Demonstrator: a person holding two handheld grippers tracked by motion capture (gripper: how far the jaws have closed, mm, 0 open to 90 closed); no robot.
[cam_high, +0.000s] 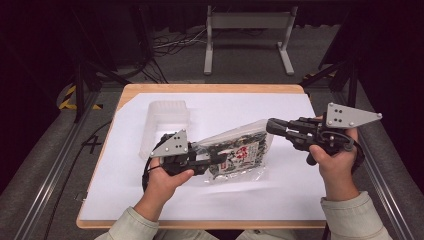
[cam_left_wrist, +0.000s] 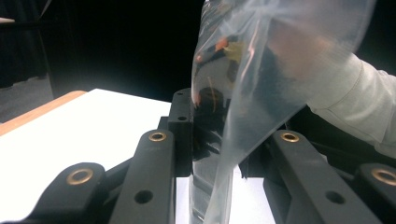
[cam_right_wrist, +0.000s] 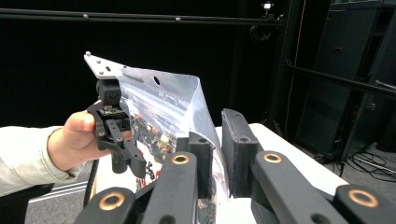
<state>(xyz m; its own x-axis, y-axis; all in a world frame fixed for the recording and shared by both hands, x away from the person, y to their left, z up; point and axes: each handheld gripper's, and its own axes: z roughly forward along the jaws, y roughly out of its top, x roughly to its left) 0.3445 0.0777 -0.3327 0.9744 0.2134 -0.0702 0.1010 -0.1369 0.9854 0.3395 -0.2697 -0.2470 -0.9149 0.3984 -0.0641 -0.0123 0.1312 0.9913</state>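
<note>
While lifted, clear bag (cam_high: 235, 152) holds dark contents — printed.

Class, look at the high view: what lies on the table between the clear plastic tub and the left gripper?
Nothing: in the high view only bare white sheet separates the clear plastic tub from the left gripper, which clamps the snack bag.
</note>
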